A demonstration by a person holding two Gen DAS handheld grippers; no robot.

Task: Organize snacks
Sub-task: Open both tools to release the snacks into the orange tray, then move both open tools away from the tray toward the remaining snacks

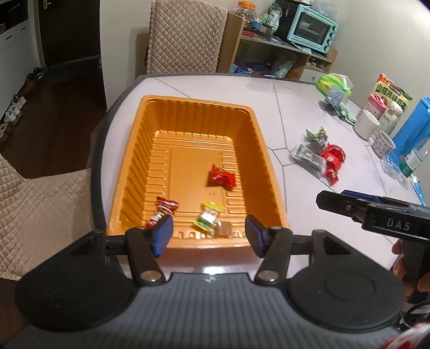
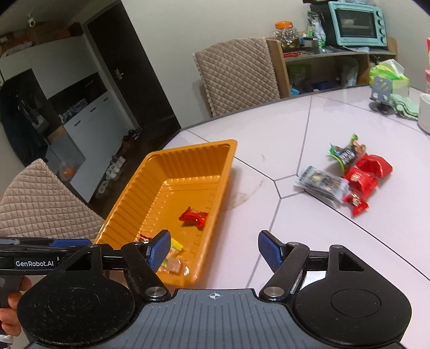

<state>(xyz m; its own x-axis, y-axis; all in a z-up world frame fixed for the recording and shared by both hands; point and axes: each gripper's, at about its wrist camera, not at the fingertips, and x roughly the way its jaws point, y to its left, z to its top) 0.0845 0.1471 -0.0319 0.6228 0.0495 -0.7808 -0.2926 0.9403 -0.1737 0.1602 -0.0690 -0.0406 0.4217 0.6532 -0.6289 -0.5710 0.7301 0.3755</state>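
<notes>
An orange plastic tray point(image 1: 196, 100) sits near the table's left end. In it lie a red packet point(image 1: 221, 179), a red-and-white candy point(image 1: 162, 210), a yellow-green packet point(image 1: 208, 217) and a small brown one point(image 1: 225, 229). My left gripper point(image 1: 209, 234) hovers open over the tray's near end, pads touching nothing. A small pile of snacks point(image 2: 346, 174), red, green and silver packets, lies on the table right of the tray point(image 2: 193, 147). My right gripper point(image 2: 215, 251) is open and empty over the tray's near right corner and the bare table. It shows from the side point(image 1: 332, 200) in the left wrist view.
Cups point(image 1: 366, 123), a blue box point(image 1: 411, 134), a snack carton and green tissues point(image 1: 334, 83) crowd the table's far right. Quilted chairs point(image 1: 185, 35) stand behind and left of the table. A shelf with a teal oven point(image 2: 354, 22) is beyond. The table's rounded edge point(image 1: 99, 150) runs close left of the tray.
</notes>
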